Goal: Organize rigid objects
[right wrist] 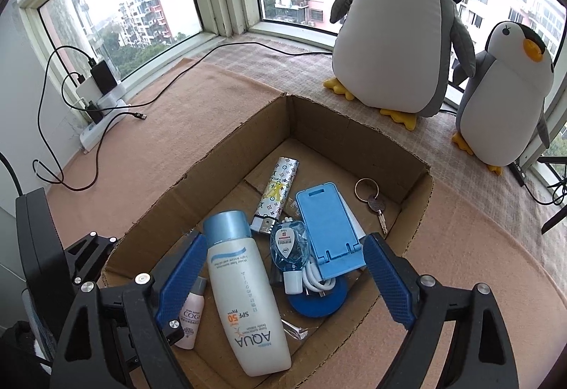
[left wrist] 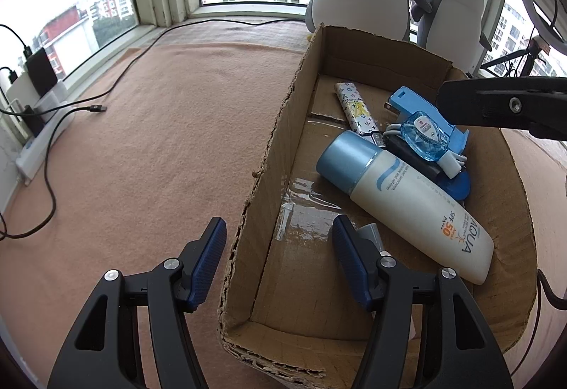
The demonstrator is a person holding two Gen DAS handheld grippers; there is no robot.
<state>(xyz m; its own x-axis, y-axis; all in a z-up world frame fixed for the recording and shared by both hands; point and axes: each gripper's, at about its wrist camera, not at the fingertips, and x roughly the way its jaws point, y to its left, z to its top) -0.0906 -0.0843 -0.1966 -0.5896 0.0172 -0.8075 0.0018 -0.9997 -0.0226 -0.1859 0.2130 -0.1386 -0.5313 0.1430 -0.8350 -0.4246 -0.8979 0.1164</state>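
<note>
Cardboard box (right wrist: 414,183) fills the centre of the right wrist view and already holds the goods. The sunscreen bottle (right wrist: 244,296) lies lower centre with its cap toward the middle. The small pink bottle (right wrist: 193,314) lies at lower left, the patterned lighter (right wrist: 278,190) mid-frame, the blue phone stand (right wrist: 329,226) right of centre, and the keys (right wrist: 372,197) at upper right. Nothing loose shows on the peach blanket (left wrist: 141,158) in either view, so I judge the sorting near done.

Your right gripper (right wrist: 285,279) hangs over the box, spread wide and gripping nothing. Your left gripper (left wrist: 280,261) is likewise wide and empty; it straddles the box's near-left wall (left wrist: 255,211) at lower centre of its own view.

Suggested handling:
- Lift the left tool straight up before any sideways move, or the inner finger may drag the wall and shift the box.
- Keep the right tool high over the sunscreen bottle; its round body would probably roll if bumped.
- Do not close either tool while withdrawing.
</note>
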